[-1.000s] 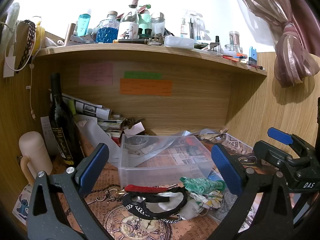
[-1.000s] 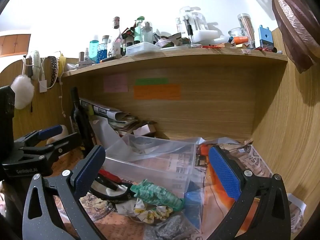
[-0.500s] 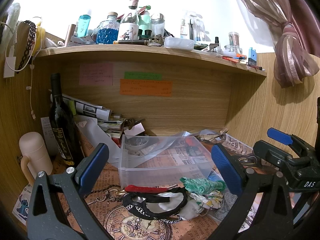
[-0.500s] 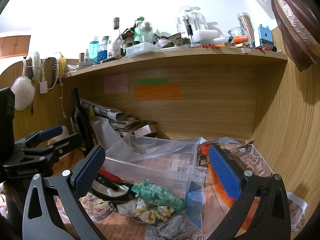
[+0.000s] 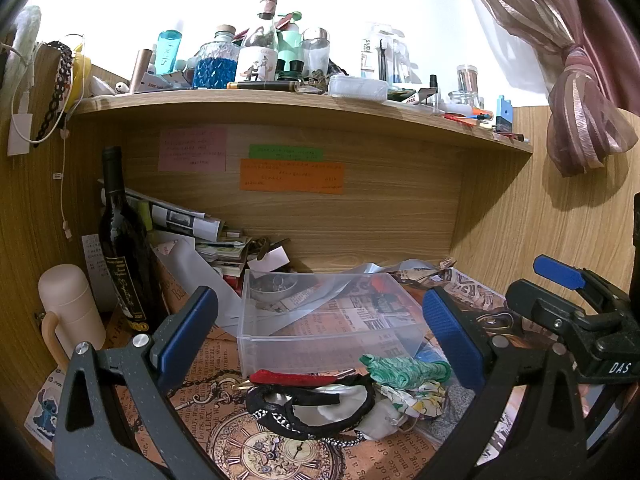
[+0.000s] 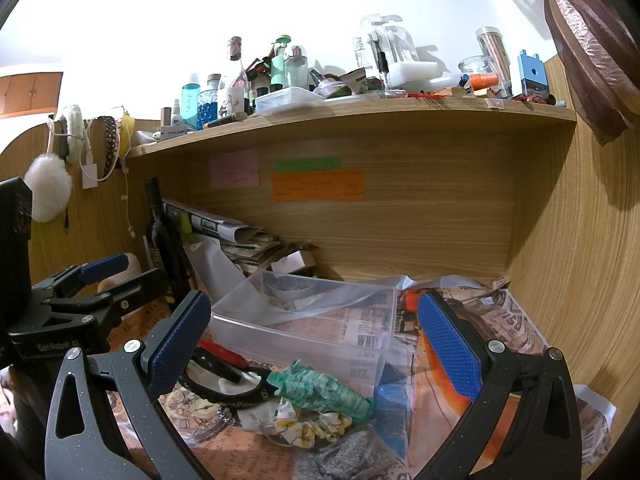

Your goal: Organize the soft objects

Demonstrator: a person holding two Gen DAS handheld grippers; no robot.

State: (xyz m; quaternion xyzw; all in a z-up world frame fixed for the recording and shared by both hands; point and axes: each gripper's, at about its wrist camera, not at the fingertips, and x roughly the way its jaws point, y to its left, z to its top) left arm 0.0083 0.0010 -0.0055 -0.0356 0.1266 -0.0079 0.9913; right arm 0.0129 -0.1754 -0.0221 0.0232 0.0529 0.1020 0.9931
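A pile of soft things lies on the desk in front of a clear plastic bin: a green rolled cloth, a yellow-flowered scrunchie, a black headband, a white cloth and a grey cloth. My left gripper is open and empty, just short of the pile. My right gripper is open and empty, above the green cloth.
A dark wine bottle and a pink mug stand at the left. Rolled papers lie behind the bin. Red-handled pliers lie by the headband. A cluttered shelf hangs overhead. Wooden walls close both sides.
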